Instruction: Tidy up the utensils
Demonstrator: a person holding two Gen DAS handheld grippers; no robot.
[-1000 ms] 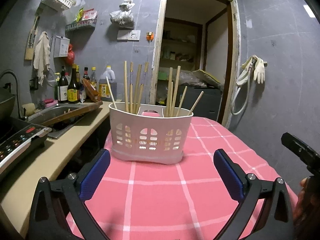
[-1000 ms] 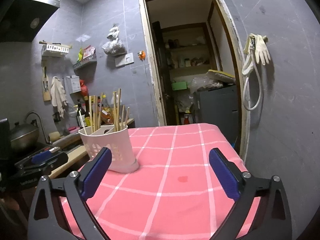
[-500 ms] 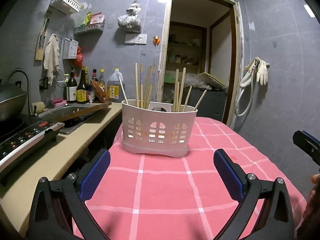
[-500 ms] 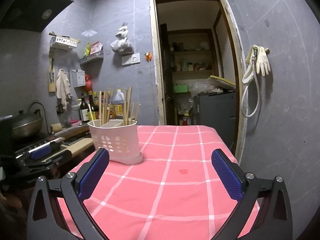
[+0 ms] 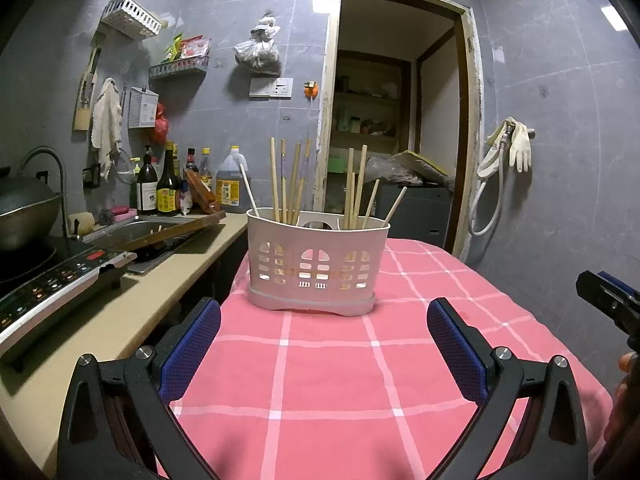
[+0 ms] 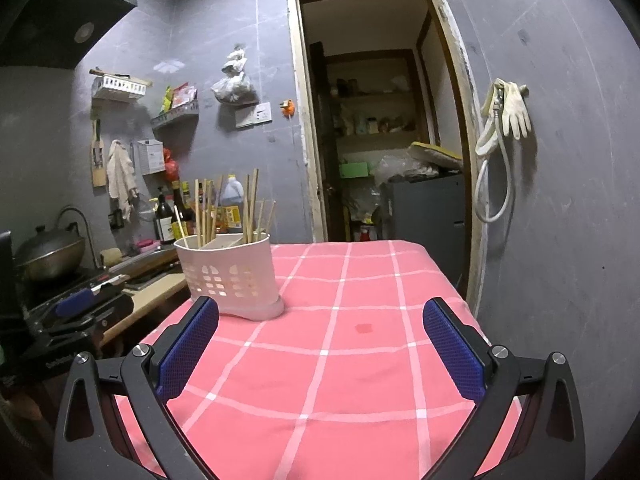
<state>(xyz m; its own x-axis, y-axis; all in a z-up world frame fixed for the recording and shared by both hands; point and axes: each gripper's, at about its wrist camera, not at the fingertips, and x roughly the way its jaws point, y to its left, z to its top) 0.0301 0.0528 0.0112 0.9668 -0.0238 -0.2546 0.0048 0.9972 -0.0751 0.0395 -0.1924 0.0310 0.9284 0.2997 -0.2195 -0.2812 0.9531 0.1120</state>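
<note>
A white slotted holder (image 5: 318, 264) is seen upright ahead of the left gripper (image 5: 324, 350), near the far left edge of the pink checked tablecloth (image 5: 340, 380). Wooden chopsticks (image 5: 288, 182) are stood in it on end, long axes near vertical, tips fanned upward. Bare cloth is left between holder and both tongs. The right gripper (image 6: 320, 354), with the holder ahead to its left, is held wide and empty, as is the left. A counter (image 5: 132, 316) is seen left of the cloth.

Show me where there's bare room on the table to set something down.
Bare cloth lies between the basket and the left tool, and right of the basket toward the table's far edge. The counter beside it is crowded.
</note>
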